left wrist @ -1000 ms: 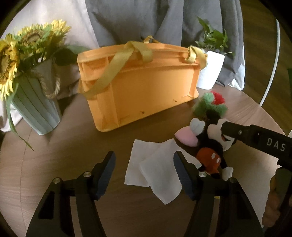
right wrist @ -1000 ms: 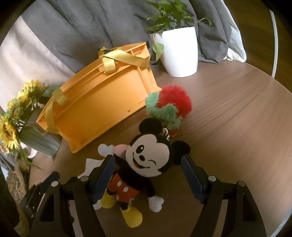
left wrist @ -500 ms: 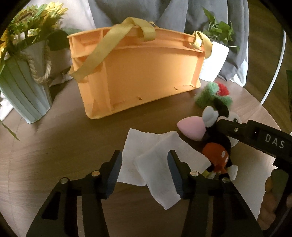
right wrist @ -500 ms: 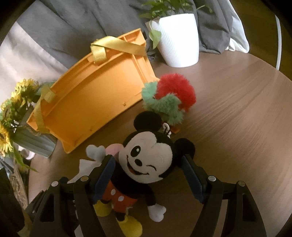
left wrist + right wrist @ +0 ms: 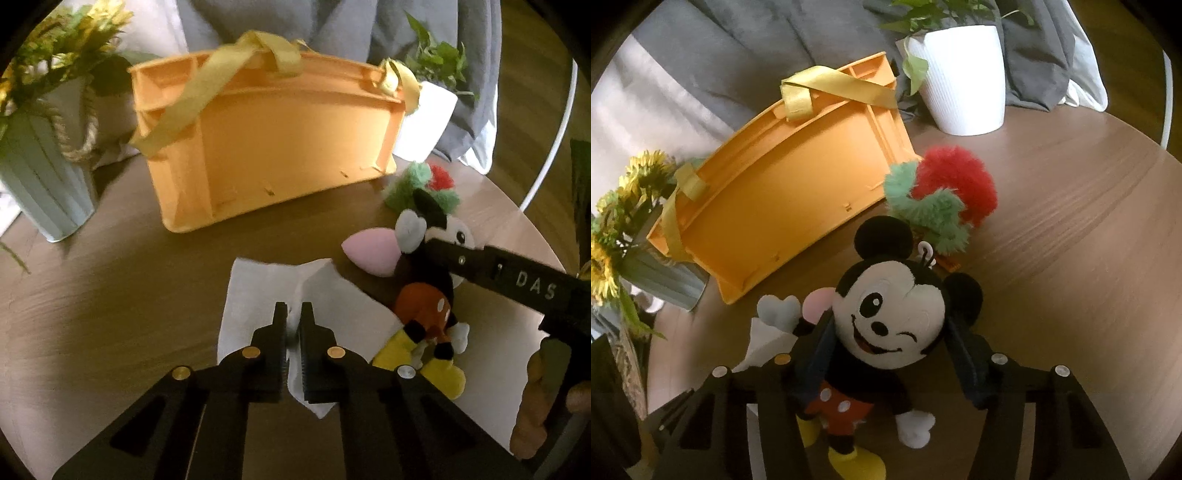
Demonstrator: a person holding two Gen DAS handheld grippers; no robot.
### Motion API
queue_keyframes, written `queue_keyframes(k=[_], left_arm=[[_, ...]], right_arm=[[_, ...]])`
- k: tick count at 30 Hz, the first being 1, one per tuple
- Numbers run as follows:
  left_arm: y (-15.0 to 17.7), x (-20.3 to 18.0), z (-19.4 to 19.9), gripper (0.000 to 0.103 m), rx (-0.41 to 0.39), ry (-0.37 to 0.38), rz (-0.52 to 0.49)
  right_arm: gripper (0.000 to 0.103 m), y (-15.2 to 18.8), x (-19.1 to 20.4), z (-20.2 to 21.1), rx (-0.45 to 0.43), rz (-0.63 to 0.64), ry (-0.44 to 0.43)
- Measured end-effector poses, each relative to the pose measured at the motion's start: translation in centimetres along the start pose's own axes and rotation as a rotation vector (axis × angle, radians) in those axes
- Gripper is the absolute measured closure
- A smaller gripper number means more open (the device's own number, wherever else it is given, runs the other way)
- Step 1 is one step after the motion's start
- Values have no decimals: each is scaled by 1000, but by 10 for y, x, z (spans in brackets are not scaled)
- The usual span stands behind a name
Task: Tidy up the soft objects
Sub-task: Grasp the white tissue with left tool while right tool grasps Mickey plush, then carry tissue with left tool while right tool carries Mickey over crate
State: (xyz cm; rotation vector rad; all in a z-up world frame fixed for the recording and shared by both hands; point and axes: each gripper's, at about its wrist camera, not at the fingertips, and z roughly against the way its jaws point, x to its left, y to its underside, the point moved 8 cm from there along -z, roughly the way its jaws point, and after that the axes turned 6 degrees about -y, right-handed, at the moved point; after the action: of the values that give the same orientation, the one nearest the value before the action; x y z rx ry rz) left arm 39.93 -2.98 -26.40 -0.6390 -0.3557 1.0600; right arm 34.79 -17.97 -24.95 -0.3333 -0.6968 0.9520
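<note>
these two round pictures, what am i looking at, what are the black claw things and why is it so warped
The black claws are two hand-held grippers; a person squeezes one in each hand. Each carries a wide-angle camera looking along its fingers, which bends the picture.

The left camera's view shows the left gripper pinched shut on a white cloth lying on the round wooden table. The right gripper enters that view from the side.

The right camera's view shows the right gripper with a finger on each side of a mouse plush's head; whether it is squeezing is unclear.

Also on the table: an orange basket with yellow straps, a red-and-green pompom, a white plant pot and a sunflower vase.
</note>
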Motion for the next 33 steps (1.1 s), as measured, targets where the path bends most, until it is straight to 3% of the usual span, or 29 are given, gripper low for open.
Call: queue_keyframes(k=[13, 33], left_arm=[[-14, 1, 43, 97, -88, -34, 108], [-50, -17, 131, 97, -276, -83, 217]], right_arm=[[46, -4, 8, 23, -23, 61, -53], [46, -39, 38, 102, -165, 210, -168]])
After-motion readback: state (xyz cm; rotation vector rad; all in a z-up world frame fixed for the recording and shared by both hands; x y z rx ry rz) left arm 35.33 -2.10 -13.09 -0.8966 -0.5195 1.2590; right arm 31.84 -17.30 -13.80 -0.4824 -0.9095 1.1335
